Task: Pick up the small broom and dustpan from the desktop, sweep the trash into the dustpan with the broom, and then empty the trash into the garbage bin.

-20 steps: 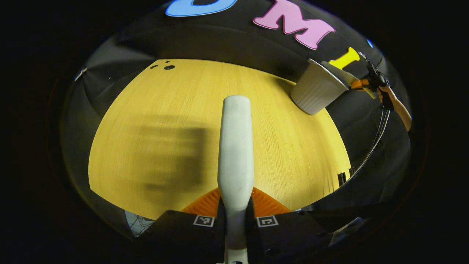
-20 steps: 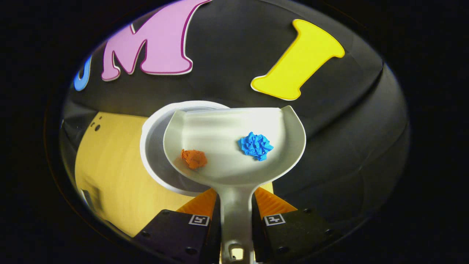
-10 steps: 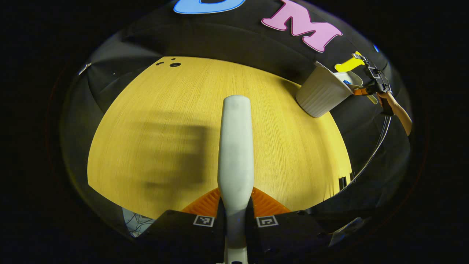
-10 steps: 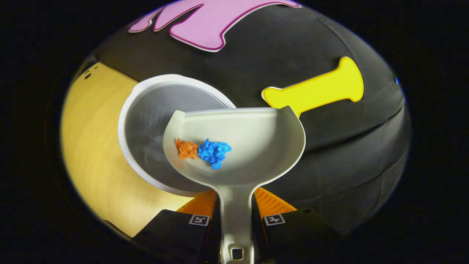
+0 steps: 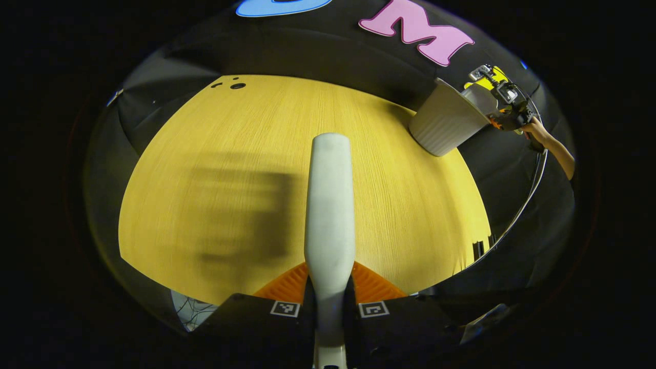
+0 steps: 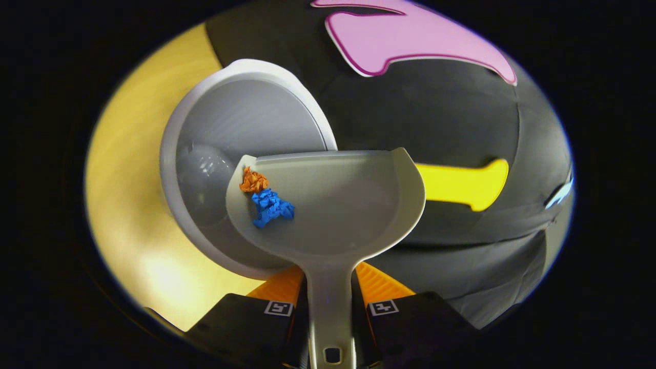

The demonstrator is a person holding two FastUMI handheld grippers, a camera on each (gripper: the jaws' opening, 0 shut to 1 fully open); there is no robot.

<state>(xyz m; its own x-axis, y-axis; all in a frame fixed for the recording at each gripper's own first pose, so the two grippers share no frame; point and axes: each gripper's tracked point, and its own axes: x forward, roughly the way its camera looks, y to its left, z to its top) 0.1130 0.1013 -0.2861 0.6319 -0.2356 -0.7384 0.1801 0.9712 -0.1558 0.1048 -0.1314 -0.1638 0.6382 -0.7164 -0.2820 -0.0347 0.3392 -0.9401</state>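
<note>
Tilting further than a moment earlier, the dustpan (image 6: 333,205), clamped in the right tool (image 6: 332,307), slid orange scrap (image 6: 253,180) and blue scrap (image 6: 271,207) to its left edge over the garbage bin (image 6: 246,102), nearly emptied, while the left tool (image 5: 328,307) gripped the broom (image 5: 329,205).

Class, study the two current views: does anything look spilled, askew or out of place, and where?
Nothing is spilled. The dustpan, gripped by the right gripper, is tilted over the open garbage bin. The orange scrap and blue scrap sit at its low edge. That tilt suits emptying. The left gripper holds the broom handle above the desktop.
</note>
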